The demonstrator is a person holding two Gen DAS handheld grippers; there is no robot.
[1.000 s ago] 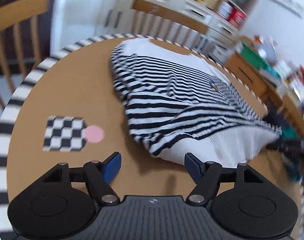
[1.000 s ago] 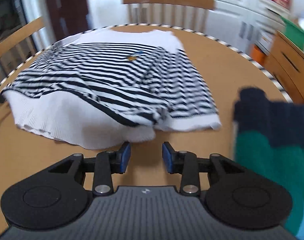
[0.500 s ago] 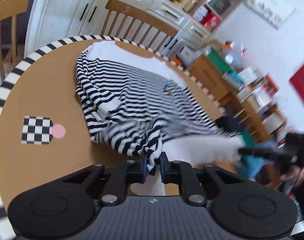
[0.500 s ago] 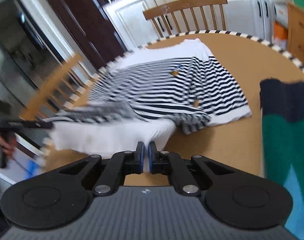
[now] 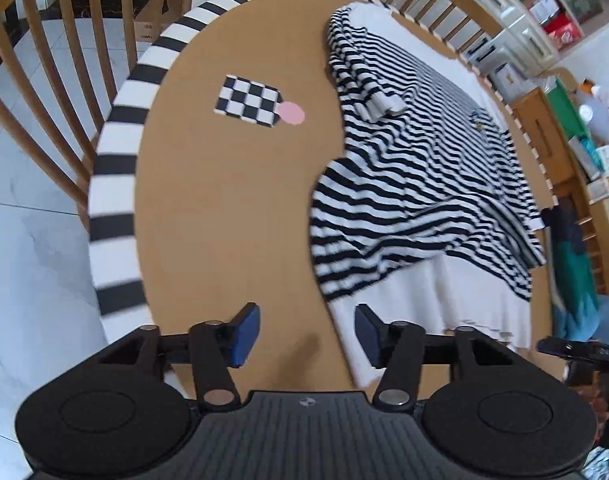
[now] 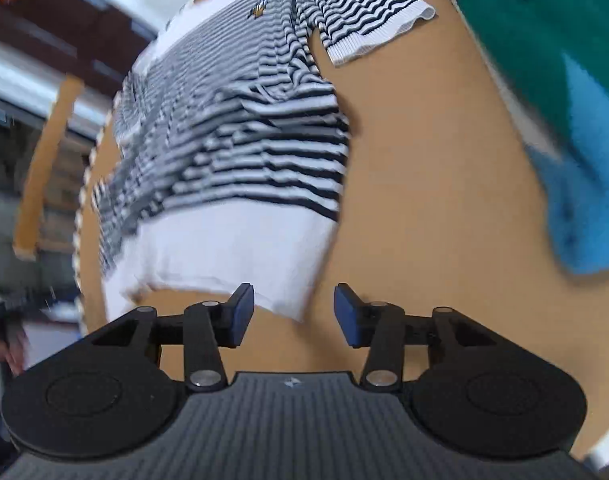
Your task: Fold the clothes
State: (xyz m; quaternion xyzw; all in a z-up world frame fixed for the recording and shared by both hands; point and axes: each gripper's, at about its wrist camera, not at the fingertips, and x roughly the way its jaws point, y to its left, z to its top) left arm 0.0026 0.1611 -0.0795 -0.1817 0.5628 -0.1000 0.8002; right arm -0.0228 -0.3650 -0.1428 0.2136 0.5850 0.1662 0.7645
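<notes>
Just ahead of both tools lies the striped sweater, spread on the round bench with its white hem band nearest me and its collar end at the far rim. My left gripper hangs with its jaws parted and nothing between them; the hem's left corner lies just in front of its right pad, so the cloth sits ahead and to the right of that tool. My right gripper is likewise spread and holds nothing, and the hem's right corner dips into the gap between its pads. The sweater's long axis runs away from me, hem to collar, and the hem edge runs crosswise from one tool to the other. I judge each tool nearest its own corner, so carrying the hem toward the collar would suit both. A green and blue garment lies well to the right.
</notes>
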